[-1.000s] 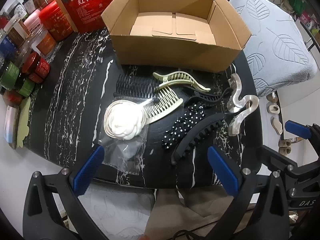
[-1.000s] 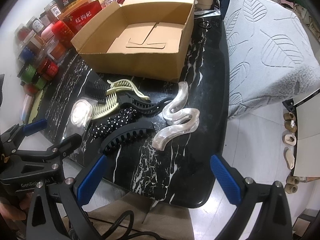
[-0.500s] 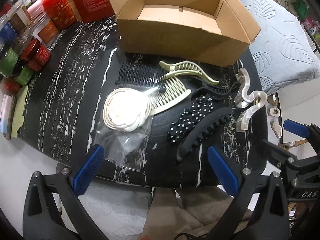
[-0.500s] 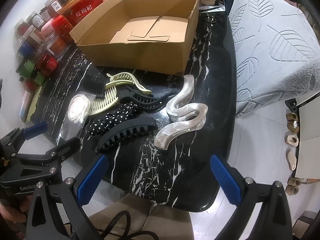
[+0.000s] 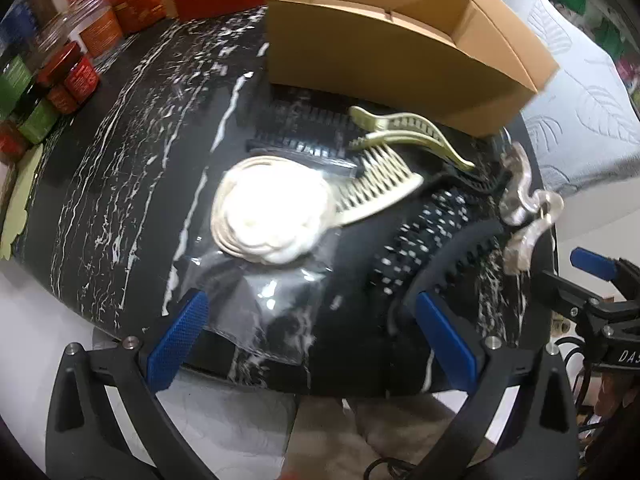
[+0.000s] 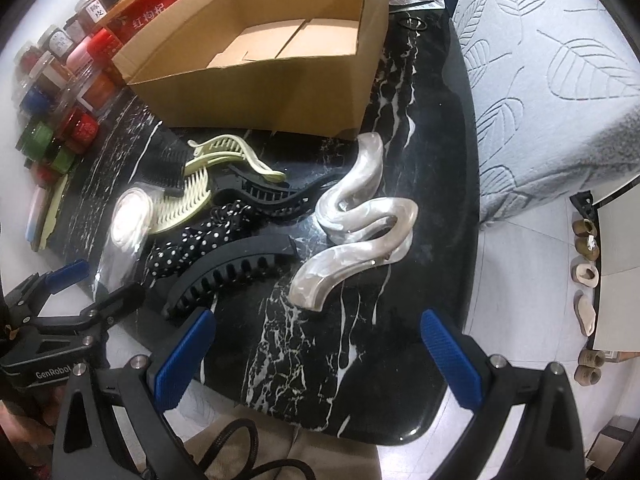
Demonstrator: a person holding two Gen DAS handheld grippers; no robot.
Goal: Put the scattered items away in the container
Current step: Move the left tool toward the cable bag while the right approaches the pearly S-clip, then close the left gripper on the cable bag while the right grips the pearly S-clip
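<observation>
An open cardboard box stands at the back of the black marble table. In front of it lie several hair accessories: a white flower piece in a clear bag, a cream comb, a cream claw clip, a polka-dot clip, a black clip and a pearly wavy clip. My left gripper is open, low over the bag's near edge. My right gripper is open, just short of the wavy clip.
Red and green jars and a red packet crowd the table's left and back. A grey leaf-patterned cushion lies right of the table. Slippers sit on the white floor at the right.
Both grippers have moved forward and lower toward the accessories. The left view is now blurred from motion. Nothing has been picked up.
</observation>
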